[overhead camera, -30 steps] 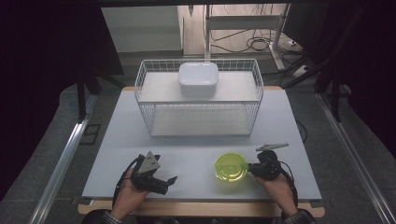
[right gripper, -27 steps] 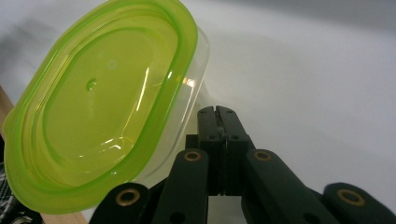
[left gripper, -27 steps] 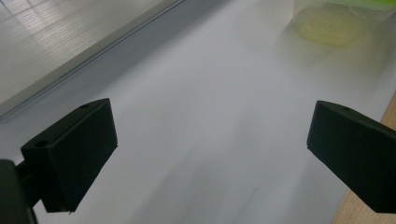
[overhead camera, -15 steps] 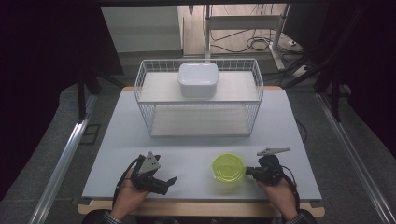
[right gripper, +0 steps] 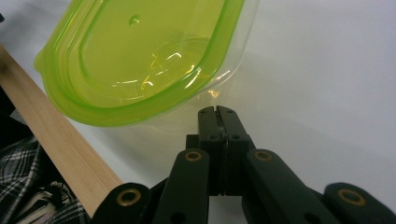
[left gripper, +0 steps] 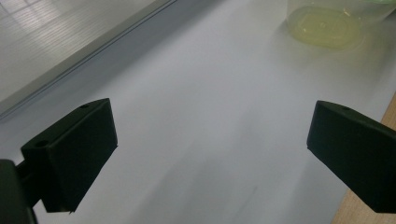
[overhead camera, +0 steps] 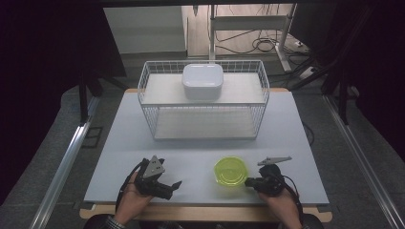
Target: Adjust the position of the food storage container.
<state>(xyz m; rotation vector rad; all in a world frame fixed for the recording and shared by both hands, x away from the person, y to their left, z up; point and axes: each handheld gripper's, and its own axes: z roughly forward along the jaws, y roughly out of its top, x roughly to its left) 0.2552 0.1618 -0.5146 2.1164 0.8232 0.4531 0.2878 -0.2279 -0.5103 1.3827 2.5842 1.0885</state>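
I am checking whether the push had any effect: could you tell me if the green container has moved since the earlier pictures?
Yes. The green container has slid left, toward the middle of the wire rack's front, with the shut right claw beside it.

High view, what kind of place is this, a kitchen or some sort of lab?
Probably a lab or recording workspace, not a kitchen: a bare white table ringed by dark curtains, metal rails on the floor, and loose cables behind.

The picture's edge crops the green-lidded container (left gripper: pixel 334 21) in the left gripper view.
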